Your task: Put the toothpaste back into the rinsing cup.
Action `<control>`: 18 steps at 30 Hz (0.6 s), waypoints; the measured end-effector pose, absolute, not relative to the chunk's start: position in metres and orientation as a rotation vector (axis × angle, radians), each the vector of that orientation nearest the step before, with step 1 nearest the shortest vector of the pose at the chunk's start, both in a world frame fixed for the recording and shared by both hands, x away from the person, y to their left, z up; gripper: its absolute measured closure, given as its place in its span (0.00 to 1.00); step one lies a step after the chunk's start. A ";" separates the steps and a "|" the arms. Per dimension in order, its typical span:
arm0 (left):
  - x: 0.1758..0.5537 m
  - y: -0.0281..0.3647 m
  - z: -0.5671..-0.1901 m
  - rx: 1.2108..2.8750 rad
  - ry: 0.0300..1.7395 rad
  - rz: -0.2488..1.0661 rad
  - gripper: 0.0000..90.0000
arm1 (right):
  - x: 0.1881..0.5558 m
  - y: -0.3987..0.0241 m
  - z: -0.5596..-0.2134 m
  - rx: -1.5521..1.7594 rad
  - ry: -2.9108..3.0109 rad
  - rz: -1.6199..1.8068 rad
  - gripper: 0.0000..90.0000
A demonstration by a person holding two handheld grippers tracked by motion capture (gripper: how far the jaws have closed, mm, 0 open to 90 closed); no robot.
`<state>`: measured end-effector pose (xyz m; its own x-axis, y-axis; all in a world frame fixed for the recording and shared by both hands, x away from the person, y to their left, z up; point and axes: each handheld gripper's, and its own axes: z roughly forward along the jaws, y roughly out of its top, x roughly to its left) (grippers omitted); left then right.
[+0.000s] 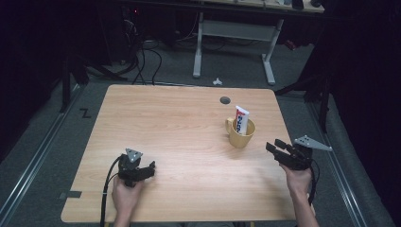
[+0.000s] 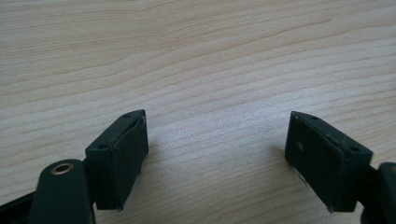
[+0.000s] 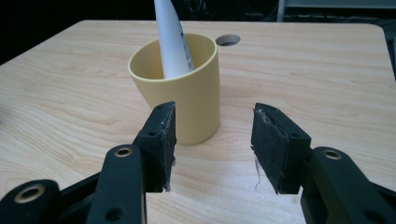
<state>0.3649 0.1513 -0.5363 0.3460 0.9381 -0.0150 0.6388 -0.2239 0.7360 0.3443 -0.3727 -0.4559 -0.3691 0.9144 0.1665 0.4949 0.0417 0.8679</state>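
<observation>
High view puts your two hands at the near edge of the wooden table (image 1: pixel 179 137), one gripper in each. Your left gripper (image 1: pixel 152 165) sits low over the near-left part of the tabletop, its grey three-cornered plate on top and its cable trailing back past your left hand (image 1: pixel 126 195). In the left gripper view its jaws stand wide apart with nothing but bare wood grain between them.

Your right gripper (image 1: pixel 273 145) hovers near the right edge, held by your right hand (image 1: pixel 298 179), pointing toward the yellow mug (image 1: pixel 240 134). The mug stands on the right half of the table, handle on its left side, just short of the round cable hole (image 1: pixel 225 100). A white toothpaste tube (image 1: pixel 241 119) stands in it, leaning. In the right gripper view the jaws are parted and empty, with the mug just beyond the left jaw, not touching.
</observation>
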 end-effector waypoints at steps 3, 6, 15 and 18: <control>0.365 0.151 -0.536 1.956 1.374 0.585 0.24 | 0.344 -0.373 -0.459 1.423 1.889 1.274 0.56; 0.365 0.151 -0.536 1.957 1.374 0.585 0.24 | 0.344 -0.372 -0.462 1.427 1.888 1.284 0.56; 0.365 0.151 -0.536 1.956 1.374 0.585 0.24 | 0.348 -0.366 -0.472 1.442 1.900 1.293 0.56; 0.365 0.151 -0.536 1.956 1.374 0.585 0.24 | 0.349 -0.364 -0.474 1.443 1.910 1.277 0.56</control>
